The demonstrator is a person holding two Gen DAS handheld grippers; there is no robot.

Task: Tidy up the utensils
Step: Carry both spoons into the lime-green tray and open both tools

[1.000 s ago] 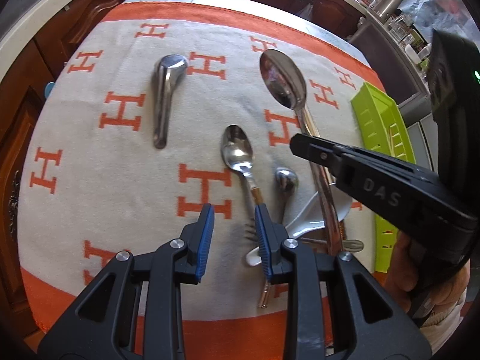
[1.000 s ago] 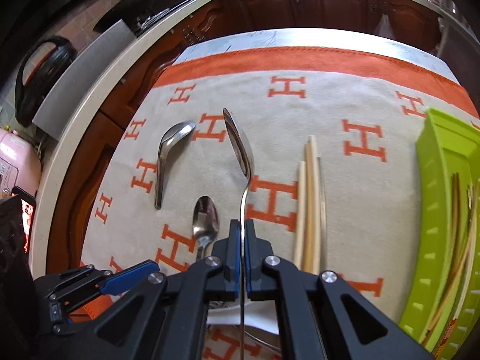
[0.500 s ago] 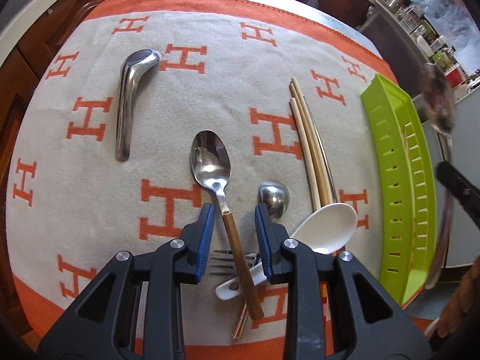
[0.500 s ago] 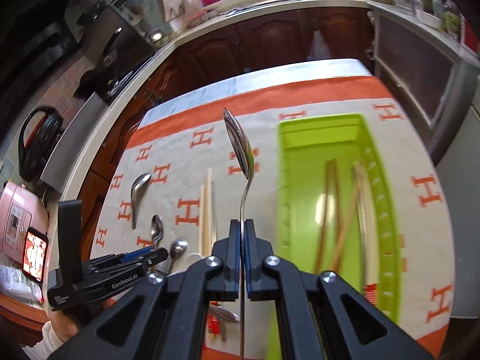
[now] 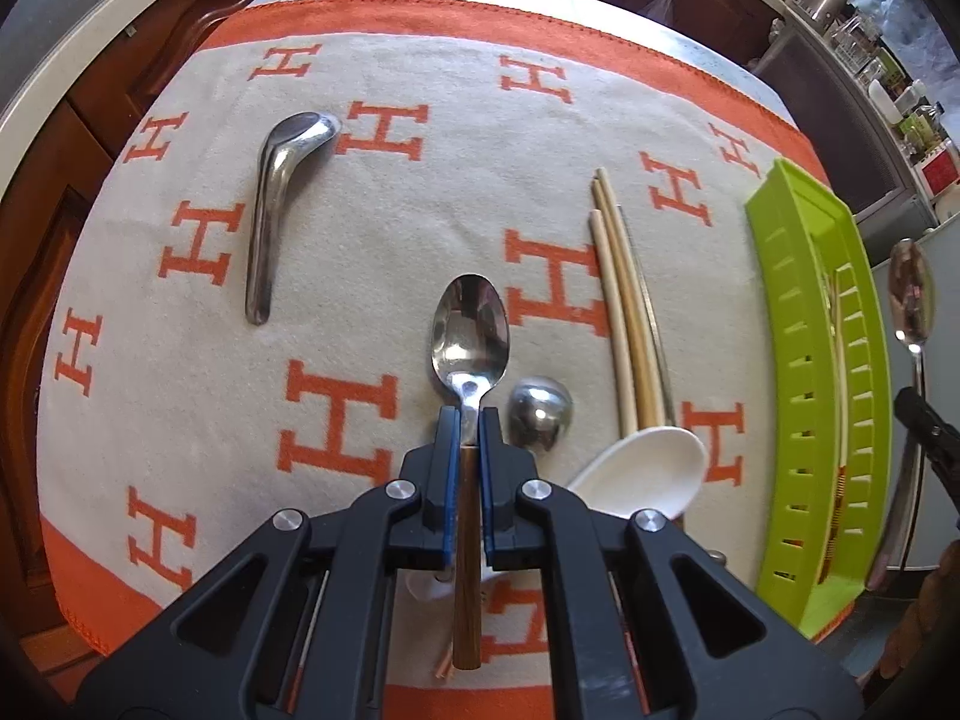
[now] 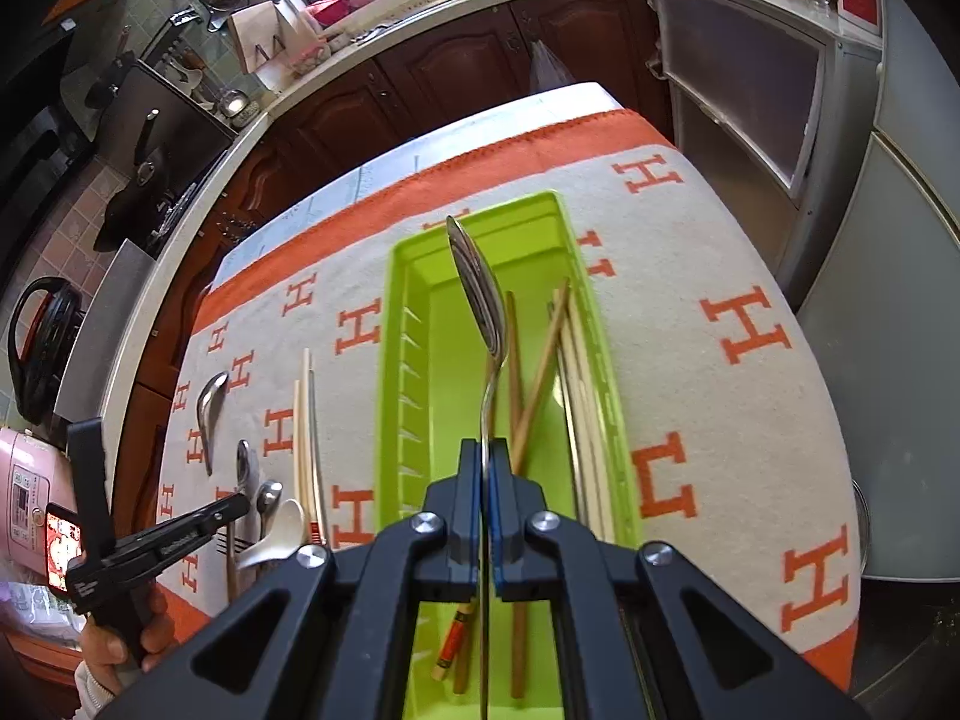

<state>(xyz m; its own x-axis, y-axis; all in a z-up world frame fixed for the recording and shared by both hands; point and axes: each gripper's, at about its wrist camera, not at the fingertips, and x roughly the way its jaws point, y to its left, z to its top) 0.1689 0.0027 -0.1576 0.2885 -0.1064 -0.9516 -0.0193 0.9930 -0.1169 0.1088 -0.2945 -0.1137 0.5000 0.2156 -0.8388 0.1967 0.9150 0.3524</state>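
Between the blue-padded fingers of the left gripper point(image 5: 470, 420) sits a steel teaspoon with a brown wooden handle point(image 5: 470, 336): the pads are clamped on its neck where metal meets wood, its polished oval bowl lies face up just ahead of the tips on the cloth, and the handle runs back under the gripper's body. Just to the right of the left tips lies a small rounded steel spoon bowl point(image 5: 539, 414), and beside that a white plastic soup spoon point(image 5: 648, 468); ahead and to the right, a bundle of pale wooden chopsticks point(image 5: 624, 312) lies lengthwise. Well off to the left of the tips rests a short bent steel spoon point(image 5: 276, 216), bowl down. All lie on a cream woven cloth with an orange border point(image 5: 360, 252), patterned with large orange letters "H". Pinched tight in the right gripper point(image 6: 485, 462) is a long, slim, all-steel tablespoon point(image 6: 480, 294), held by its thin handle edge-on, its bowl raised ahead of the tips over the lime-green slotted plastic tray point(image 6: 408, 324). Below and to the right of the right tips, several brown and pale chopsticks point(image 6: 540, 372) lie inside the tray, one with a red and yellow band at its end. The side of the left gripper carries white lettering, too small and foreshortened in the right wrist view to read.
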